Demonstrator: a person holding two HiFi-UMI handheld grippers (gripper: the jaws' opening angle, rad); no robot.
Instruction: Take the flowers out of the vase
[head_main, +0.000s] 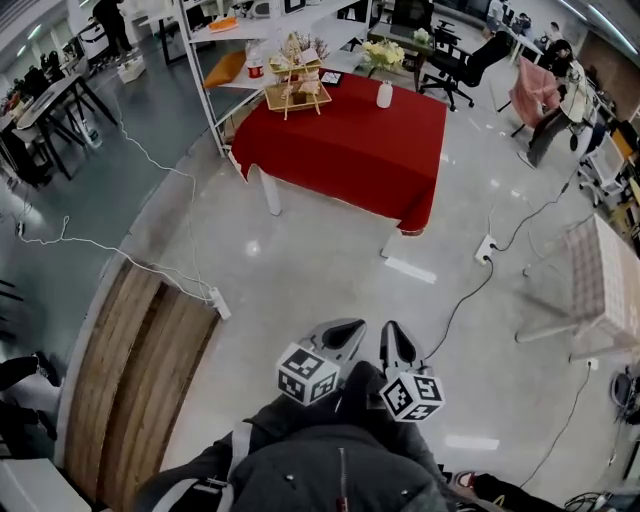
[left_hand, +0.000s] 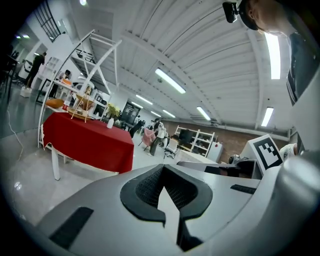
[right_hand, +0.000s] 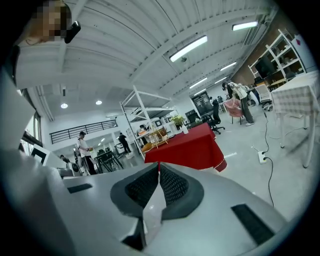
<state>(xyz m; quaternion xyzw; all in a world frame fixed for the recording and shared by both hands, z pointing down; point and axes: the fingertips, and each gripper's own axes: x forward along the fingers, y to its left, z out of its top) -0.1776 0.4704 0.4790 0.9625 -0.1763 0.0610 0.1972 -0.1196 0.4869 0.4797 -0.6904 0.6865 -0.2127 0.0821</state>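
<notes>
Bare floor (head_main: 330, 260) crossed by loose cables (head_main: 150, 160) separates me from one red table (head_main: 350, 150), well ahead. On it stand one wooden rack (head_main: 295, 85) and one white vase (head_main: 385, 95), with one bunch of flowers (head_main: 382, 52) just behind. My left gripper (head_main: 352, 327) and right gripper (head_main: 391, 330) are both closed tight and empty.

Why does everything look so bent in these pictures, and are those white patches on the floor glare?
Head view: the wide lens bows the room's edges, and yes, lights glare off the glossy floor near the red table. Left gripper view: strong fisheye, dark corners, the tool looms large up close. Right gripper view: same curving; the strip lights are blown out white.
</notes>
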